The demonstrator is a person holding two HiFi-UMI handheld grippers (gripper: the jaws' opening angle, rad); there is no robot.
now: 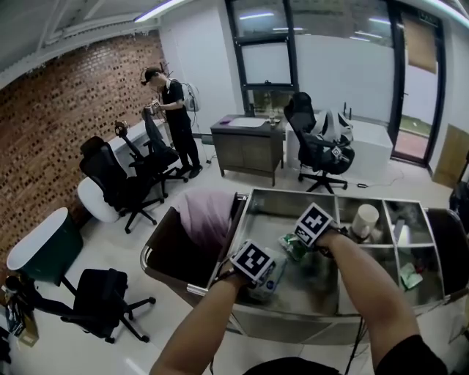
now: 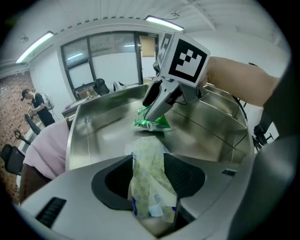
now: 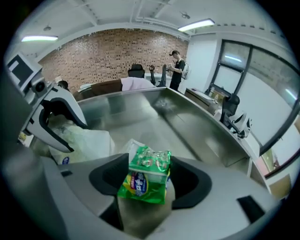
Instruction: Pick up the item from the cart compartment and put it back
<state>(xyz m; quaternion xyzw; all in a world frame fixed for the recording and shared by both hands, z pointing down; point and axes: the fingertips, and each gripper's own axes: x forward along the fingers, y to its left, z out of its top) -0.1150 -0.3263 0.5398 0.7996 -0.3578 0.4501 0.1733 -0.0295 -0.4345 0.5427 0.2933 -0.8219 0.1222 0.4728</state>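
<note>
Left gripper jaws clamped on pale packet, right gripper jaws wide around green packet.

An open-plan office: black swivel chairs stand on a pale floor near a grey desk, with a brick wall, glass partitions and ceiling strip lights.

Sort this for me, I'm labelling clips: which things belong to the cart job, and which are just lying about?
Job: steel cart; green packet; pale patterned packet.
Lying about: white cup; pink cloth; office chairs.
</note>
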